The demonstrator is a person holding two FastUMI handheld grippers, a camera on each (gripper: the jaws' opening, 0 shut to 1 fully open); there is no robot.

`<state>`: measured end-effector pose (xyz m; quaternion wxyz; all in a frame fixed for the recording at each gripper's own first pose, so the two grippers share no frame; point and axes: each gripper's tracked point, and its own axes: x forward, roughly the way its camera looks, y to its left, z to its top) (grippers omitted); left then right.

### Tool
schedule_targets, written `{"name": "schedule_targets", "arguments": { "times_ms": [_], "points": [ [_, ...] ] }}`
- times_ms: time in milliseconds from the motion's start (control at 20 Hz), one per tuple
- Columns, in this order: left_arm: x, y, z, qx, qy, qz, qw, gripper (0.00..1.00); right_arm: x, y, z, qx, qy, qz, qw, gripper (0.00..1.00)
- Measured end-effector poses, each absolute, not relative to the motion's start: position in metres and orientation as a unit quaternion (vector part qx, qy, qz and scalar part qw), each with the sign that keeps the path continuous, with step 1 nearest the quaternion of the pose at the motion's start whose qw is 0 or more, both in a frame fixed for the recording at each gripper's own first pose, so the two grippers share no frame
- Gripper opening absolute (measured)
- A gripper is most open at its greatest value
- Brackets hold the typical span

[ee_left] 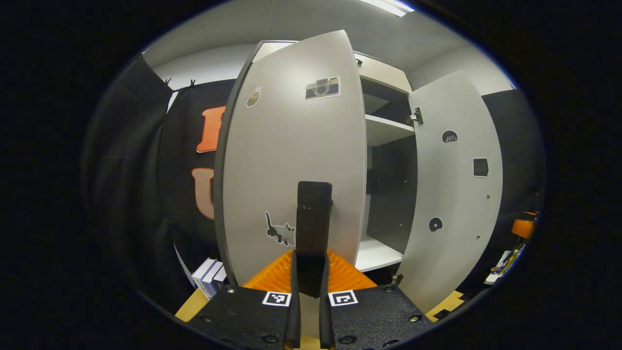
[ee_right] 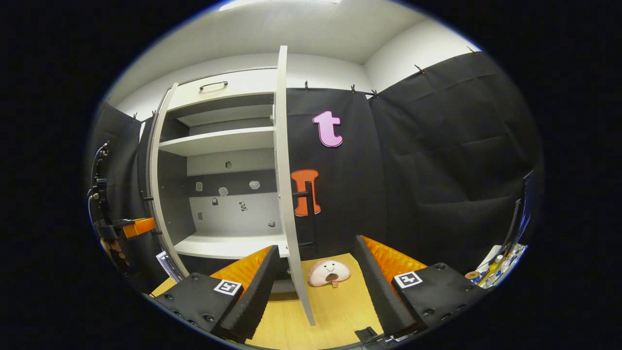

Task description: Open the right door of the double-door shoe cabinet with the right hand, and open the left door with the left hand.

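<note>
The grey double-door shoe cabinet point(ee_left: 384, 131) stands with both doors swung out and its shelves showing. In the left gripper view my left gripper point(ee_left: 311, 272) is shut on the upright black handle point(ee_left: 314, 214) of the left door point(ee_left: 291, 160), which carries a few stickers. The right door point(ee_left: 452, 194) hangs wide open at the right. In the right gripper view my right gripper point(ee_right: 316, 248) is open, and the right door point(ee_right: 284, 184) stands edge-on between its fingers without touching them. That door's black handle point(ee_right: 307, 209) is on its right face. The left gripper point(ee_right: 136, 227) appears far left by the left door's edge point(ee_right: 158, 184).
A pink and white plush toy point(ee_right: 329, 273) lies on the wooden floor point(ee_right: 335, 311) just behind the right door. Some books point(ee_left: 210, 277) stand at the cabinet's lower left. Small items point(ee_right: 500, 265) sit at the far right. Black cloth walls close in the booth.
</note>
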<state>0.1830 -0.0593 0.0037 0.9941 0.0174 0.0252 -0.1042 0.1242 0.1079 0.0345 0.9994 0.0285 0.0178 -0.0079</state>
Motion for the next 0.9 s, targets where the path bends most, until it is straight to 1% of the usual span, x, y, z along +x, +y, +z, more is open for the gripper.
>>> {"name": "schedule_targets", "arguments": {
  "times_ms": [250, 350, 400, 550, 750, 800, 850, 900],
  "points": [
    [0.172, -0.04, 0.006, 0.028, 0.024, -0.094, 0.995, 0.15, 0.129, 0.119, 0.034, 0.028, 0.018, 0.004, 0.999, 0.89],
    [0.168, -0.033, 0.008, 0.032, 0.024, -0.088, 0.995, 0.13, 0.13, 0.123, 0.033, 0.027, 0.017, 0.008, 0.999, 0.89],
    [0.165, -0.031, 0.008, 0.033, 0.024, -0.085, 0.996, 0.13, 0.13, 0.125, 0.032, 0.028, 0.017, 0.01, 0.999, 0.98],
    [0.158, -0.018, 0.011, 0.041, 0.02, -0.069, 0.997, 0.12, 0.132, 0.13, 0.031, 0.029, 0.019, 0.018, 0.999, 0.98],
    [0.149, 0.004, 0.015, 0.049, 0.017, -0.046, 0.998, 0.07, 0.132, 0.135, 0.034, 0.022, 0.014, 0.028, 0.999, 0.91],
    [0.147, 0.008, 0.016, 0.044, 0.018, -0.045, 0.998, 0.06, 0.133, 0.139, 0.035, 0.022, 0.013, 0.031, 0.999, 0.99],
    [0.146, 0.011, 0.017, 0.036, 0.019, -0.045, 0.998, 0.05, 0.134, 0.143, 0.036, 0.024, 0.013, 0.035, 0.999, 0.88],
    [0.145, 0.014, 0.017, 0.027, 0.019, -0.045, 0.998, 0.05, 0.134, 0.146, 0.037, 0.026, 0.013, 0.038, 0.999, 0.88]
  ]
}}
